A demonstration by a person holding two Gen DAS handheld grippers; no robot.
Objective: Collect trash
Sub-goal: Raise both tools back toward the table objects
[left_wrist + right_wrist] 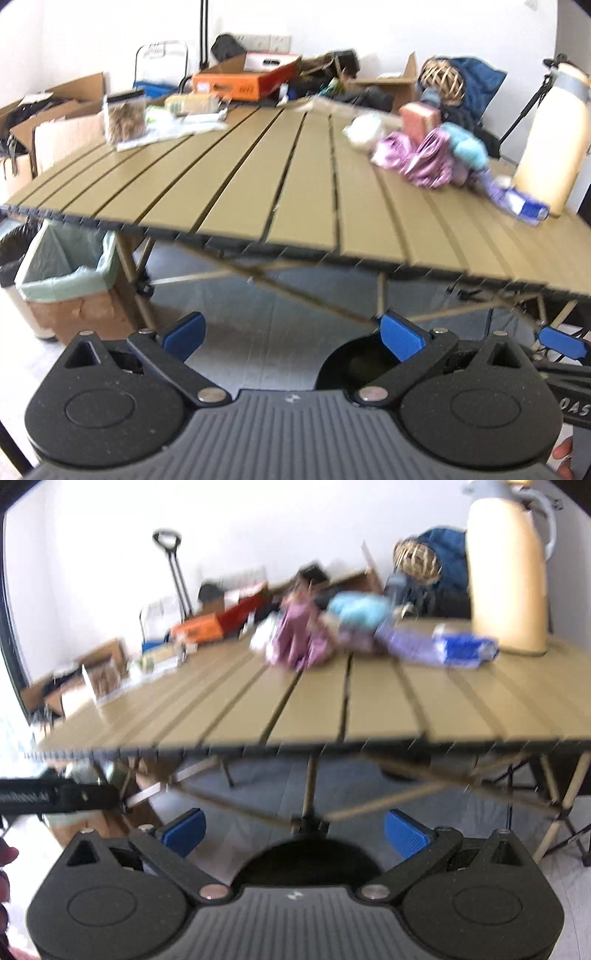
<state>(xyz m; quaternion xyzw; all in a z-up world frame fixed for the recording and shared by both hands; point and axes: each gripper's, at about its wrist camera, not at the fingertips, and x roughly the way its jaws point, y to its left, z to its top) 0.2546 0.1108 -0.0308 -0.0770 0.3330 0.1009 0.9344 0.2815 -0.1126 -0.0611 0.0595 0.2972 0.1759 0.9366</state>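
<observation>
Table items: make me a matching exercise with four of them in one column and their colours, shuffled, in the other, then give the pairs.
Things:
1. thermos jug
2. crumpled wrapper
3. flat box at the far edge of the table
4. small packet beside the jug

Colours:
A. blue and white
B. orange
C. cream
D. pink-purple

Pairs: 1-C, 2-D, 3-B, 4-A
</observation>
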